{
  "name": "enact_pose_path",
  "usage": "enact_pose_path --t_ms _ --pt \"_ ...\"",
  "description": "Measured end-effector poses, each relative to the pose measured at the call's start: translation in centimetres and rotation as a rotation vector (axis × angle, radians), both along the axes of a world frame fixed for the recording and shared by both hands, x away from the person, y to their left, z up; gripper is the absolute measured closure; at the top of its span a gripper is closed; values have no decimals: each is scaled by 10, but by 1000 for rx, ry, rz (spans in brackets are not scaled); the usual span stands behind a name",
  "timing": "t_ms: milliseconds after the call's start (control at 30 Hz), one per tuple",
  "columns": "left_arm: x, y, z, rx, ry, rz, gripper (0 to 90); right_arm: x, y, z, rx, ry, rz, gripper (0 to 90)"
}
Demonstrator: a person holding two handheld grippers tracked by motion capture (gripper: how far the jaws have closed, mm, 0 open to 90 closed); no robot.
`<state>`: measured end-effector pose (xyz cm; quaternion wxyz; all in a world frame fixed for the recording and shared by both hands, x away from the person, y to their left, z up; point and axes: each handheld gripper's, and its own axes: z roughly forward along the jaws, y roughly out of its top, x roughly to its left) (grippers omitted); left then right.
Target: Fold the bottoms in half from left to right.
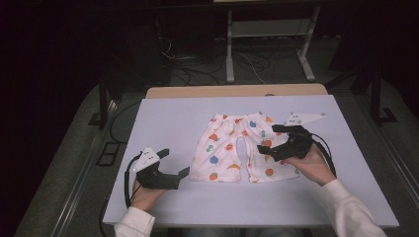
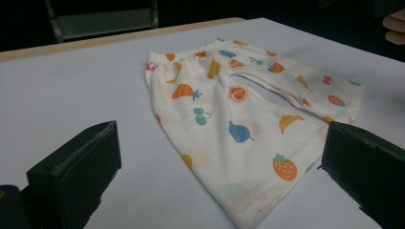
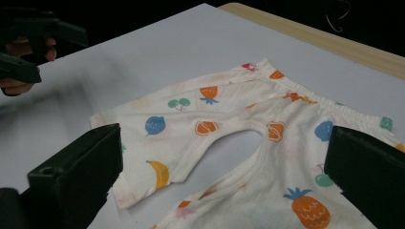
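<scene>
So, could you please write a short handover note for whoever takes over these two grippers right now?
Left gripper: open, holding nothing, just off the left leg hem of the shorts.
Right gripper: open, holding nothing, over the right leg.
Shorts: spread flat on the white table, waistband at the far side, both legs pointing towards the person.
Done: the shorts are laid out; no fold shows yet.
Left: probably to grip the cloth and fold it; neither gripper has hold of it yet.
</scene>
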<state>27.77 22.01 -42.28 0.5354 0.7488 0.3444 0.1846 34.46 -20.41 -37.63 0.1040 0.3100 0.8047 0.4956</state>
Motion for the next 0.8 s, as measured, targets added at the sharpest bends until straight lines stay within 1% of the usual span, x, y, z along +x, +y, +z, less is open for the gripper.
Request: enact_pose_path --t_ms 500,800 --pt "0 0 0 0 0 -1 0 16 13 7 -23 0 16 0" --pt "0 0 0 1 0 -1 0 25 21 16 -25 -7 20 0"
